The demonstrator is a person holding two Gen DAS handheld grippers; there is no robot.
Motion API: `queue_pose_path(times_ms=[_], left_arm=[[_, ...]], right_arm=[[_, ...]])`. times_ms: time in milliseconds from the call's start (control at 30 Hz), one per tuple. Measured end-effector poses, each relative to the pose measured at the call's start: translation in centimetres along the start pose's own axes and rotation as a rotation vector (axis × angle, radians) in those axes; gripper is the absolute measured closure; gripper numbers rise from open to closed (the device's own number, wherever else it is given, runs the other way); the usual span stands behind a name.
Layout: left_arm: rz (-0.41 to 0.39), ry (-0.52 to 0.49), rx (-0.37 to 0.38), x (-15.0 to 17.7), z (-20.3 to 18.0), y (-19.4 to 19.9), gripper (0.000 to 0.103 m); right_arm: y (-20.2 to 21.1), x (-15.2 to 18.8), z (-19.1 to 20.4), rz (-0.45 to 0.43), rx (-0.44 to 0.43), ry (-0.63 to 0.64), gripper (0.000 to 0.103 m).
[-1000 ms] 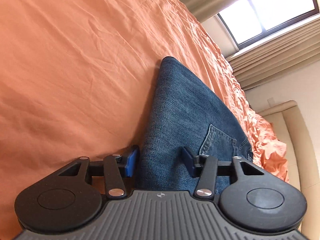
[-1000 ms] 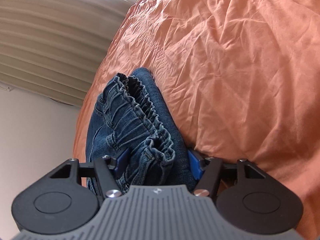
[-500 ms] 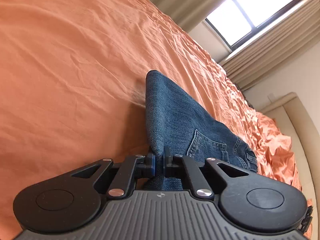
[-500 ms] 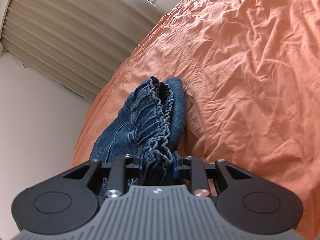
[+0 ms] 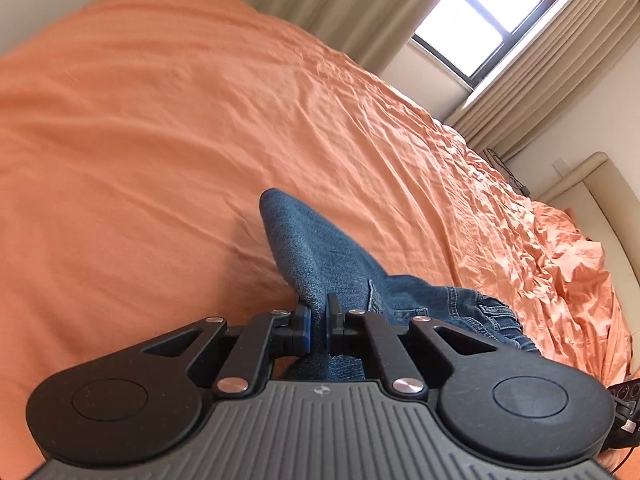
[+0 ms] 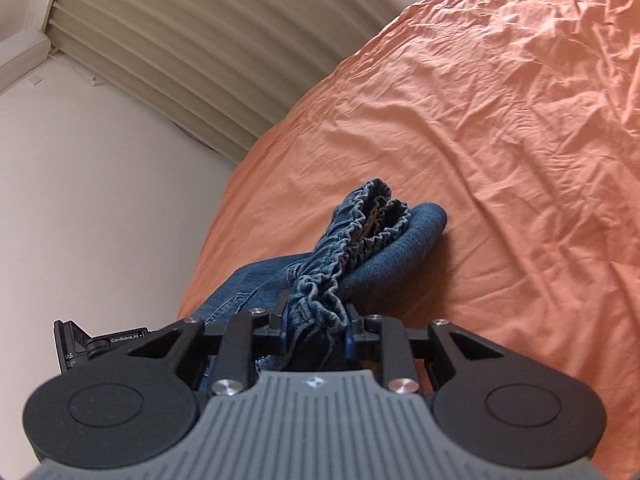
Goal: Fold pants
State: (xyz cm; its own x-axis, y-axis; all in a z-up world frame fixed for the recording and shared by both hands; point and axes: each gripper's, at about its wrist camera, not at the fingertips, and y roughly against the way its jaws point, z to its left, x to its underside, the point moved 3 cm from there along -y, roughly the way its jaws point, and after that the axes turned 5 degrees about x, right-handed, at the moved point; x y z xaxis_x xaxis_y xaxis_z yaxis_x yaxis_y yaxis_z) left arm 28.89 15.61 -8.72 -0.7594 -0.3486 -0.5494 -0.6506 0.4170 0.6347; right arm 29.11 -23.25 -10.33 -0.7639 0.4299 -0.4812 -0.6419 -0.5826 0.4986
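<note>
Blue denim pants [image 5: 320, 248] are lifted off an orange bedsheet [image 5: 160, 140]. My left gripper [image 5: 319, 322] is shut on a folded edge of the pants, near a back pocket. In the right wrist view the pants [image 6: 400, 248] show their gathered elastic waistband [image 6: 360, 232]. My right gripper [image 6: 316, 330] is shut on the bunched waistband end. The far fold of the pants still touches the sheet in both views. The other gripper's body [image 6: 92, 344] shows at the left edge of the right wrist view.
The orange sheet [image 6: 500, 140] is wrinkled and covers the whole bed. A window [image 5: 480, 28] with beige curtains [image 6: 200, 40] lies beyond the bed. A beige headboard [image 5: 600, 200] stands at the right, with rumpled sheet beside it.
Both grippers closed from open onto the pants, then rose and tilted up. The pants lifted off the sheet and more of the room came into view.
</note>
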Motion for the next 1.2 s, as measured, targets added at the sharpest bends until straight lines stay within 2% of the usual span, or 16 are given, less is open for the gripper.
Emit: queue_pose_path(times_ms=[300, 467, 567, 667, 733, 833, 933, 1067, 1167, 1200], left_arm=[[-0.097, -0.049, -0.136, -5.8, 6.7, 7.4, 0.097], [-0.144, -0.05, -0.2, -8.3, 11.3, 9.5, 0.097], [-0.169, -0.032, -0.22, -8.6, 14.3, 10.0, 0.097], [-0.164, -0.004, -0.229, -7.3, 17.6, 9.4, 0.097], [-0.128, 0.039, -0.239, -6.0, 20.0, 8.3, 0.097], [-0.116, 0.079, -0.265, -3.9, 22.9, 6.7, 0.097], [-0.128, 0.147, -0.237, -2.9, 25.3, 5.8, 0.095], [-0.116, 0.162, -0.247, -3.0, 25.8, 4.1, 0.093], [-0.122, 0.161, -0.258, -3.3, 25.4, 4.4, 0.086], [-0.13, 0.167, -0.262, -3.3, 25.2, 4.9, 0.085]], right_arm=[[-9.4, 1.3, 10.8, 0.042, -0.098, 0.099, 0.084], [-15.2, 2.3, 15.7, 0.062, -0.134, 0.158, 0.084], [-17.9, 3.5, 17.6, 0.075, -0.158, 0.174, 0.084], [-20.1, 5.6, 17.5, 0.114, -0.151, 0.176, 0.084], [-21.7, 7.3, 16.3, 0.16, -0.124, 0.178, 0.084], [-23.0, 9.7, 14.9, 0.199, -0.04, 0.254, 0.084], [-24.0, 10.7, 13.0, 0.237, 0.012, 0.229, 0.084], [-25.6, 11.5, 11.1, 0.265, 0.046, 0.196, 0.083], [-25.4, 11.1, 11.9, 0.275, 0.063, 0.206, 0.081], [-25.1, 11.0, 12.2, 0.275, 0.065, 0.22, 0.078]])
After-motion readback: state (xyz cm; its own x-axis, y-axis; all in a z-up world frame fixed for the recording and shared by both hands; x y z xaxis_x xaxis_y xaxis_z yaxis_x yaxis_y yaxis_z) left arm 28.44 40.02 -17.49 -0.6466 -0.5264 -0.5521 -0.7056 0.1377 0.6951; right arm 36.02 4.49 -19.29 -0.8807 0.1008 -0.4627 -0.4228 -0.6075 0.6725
